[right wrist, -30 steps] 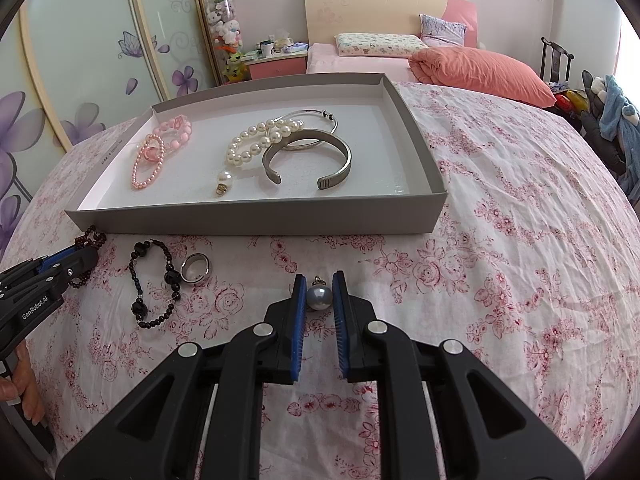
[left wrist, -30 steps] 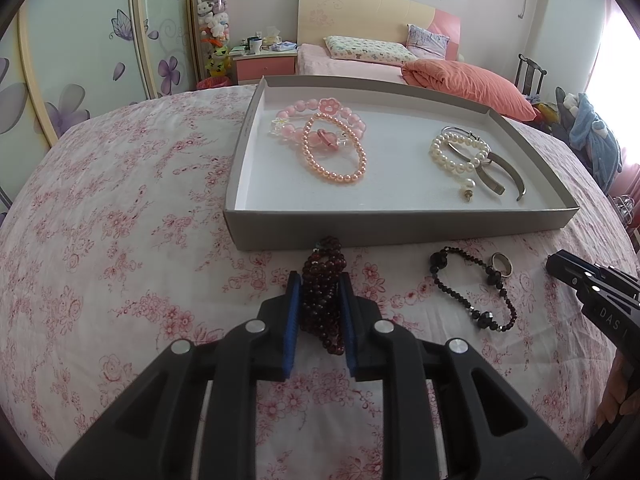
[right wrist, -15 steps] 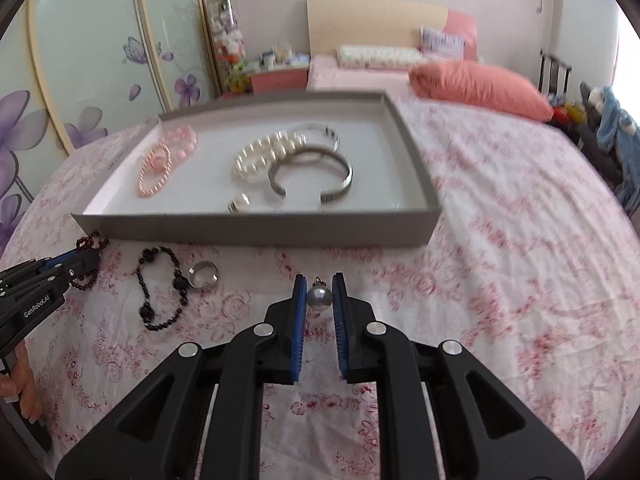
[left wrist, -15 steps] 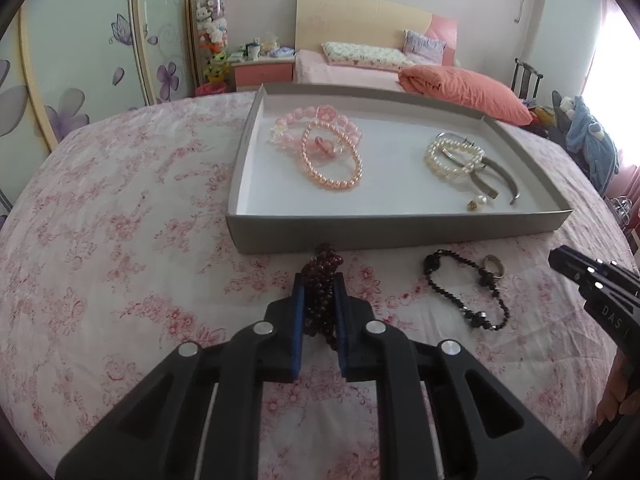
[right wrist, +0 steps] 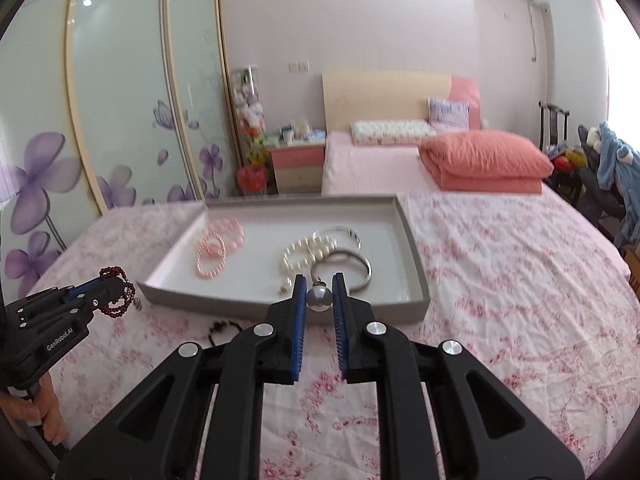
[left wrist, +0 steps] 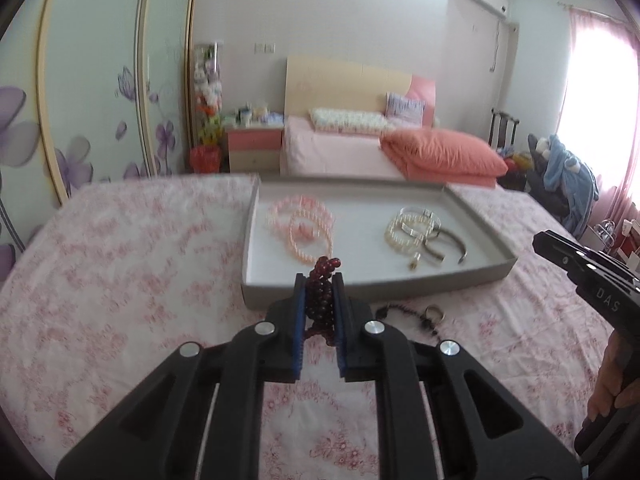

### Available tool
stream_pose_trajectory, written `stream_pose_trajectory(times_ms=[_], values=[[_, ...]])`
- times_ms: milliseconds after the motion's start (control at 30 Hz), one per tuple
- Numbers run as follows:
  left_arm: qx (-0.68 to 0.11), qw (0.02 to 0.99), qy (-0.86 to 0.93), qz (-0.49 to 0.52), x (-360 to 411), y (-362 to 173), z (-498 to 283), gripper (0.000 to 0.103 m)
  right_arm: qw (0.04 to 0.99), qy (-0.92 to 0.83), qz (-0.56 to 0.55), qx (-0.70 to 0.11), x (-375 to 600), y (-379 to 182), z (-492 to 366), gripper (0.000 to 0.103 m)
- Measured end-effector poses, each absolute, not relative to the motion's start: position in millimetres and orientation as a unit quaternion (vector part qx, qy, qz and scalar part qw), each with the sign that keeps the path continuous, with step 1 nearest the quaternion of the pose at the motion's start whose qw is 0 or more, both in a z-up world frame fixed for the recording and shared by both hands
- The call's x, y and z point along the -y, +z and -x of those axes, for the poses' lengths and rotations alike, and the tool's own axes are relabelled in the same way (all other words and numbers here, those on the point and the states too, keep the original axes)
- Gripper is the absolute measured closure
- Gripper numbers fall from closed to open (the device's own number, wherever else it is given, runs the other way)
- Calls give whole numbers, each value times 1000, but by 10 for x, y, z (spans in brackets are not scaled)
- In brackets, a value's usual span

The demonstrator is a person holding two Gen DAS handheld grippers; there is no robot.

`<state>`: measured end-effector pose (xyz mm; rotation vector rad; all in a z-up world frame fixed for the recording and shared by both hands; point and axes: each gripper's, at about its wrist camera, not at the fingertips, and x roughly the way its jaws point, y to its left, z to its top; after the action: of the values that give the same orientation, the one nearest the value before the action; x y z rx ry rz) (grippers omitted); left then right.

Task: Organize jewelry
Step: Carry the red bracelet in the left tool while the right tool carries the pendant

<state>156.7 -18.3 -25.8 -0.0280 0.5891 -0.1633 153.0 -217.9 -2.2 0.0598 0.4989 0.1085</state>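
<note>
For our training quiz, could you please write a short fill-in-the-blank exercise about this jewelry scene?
1. The left gripper is shut on a dark red ____ bracelet.
2. The right gripper holds a silver ____.
3. The pink bracelets lie inside the grey ____.

Missing words: beaded; ball pendant; tray

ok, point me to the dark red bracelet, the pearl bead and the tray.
Dark red bracelet (left wrist: 319, 296), left wrist view, beads between the pads.
Pearl bead (right wrist: 319, 297), right wrist view, middle of the ball.
Tray (right wrist: 248, 305), right wrist view, near grey wall.
</note>
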Motion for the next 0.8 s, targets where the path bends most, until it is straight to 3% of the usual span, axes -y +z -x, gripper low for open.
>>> stream_pose_trajectory(times_ms=[367, 800], values=[[-226, 969, -87, 40, 30, 294, -1432, 90, 985, 70, -23, -159, 2180, 313, -1368, 89], [-205, 974, -101, 11, 264, 263, -1332, 90, 986, 77, -31, -142, 2235, 306, -1387, 89]])
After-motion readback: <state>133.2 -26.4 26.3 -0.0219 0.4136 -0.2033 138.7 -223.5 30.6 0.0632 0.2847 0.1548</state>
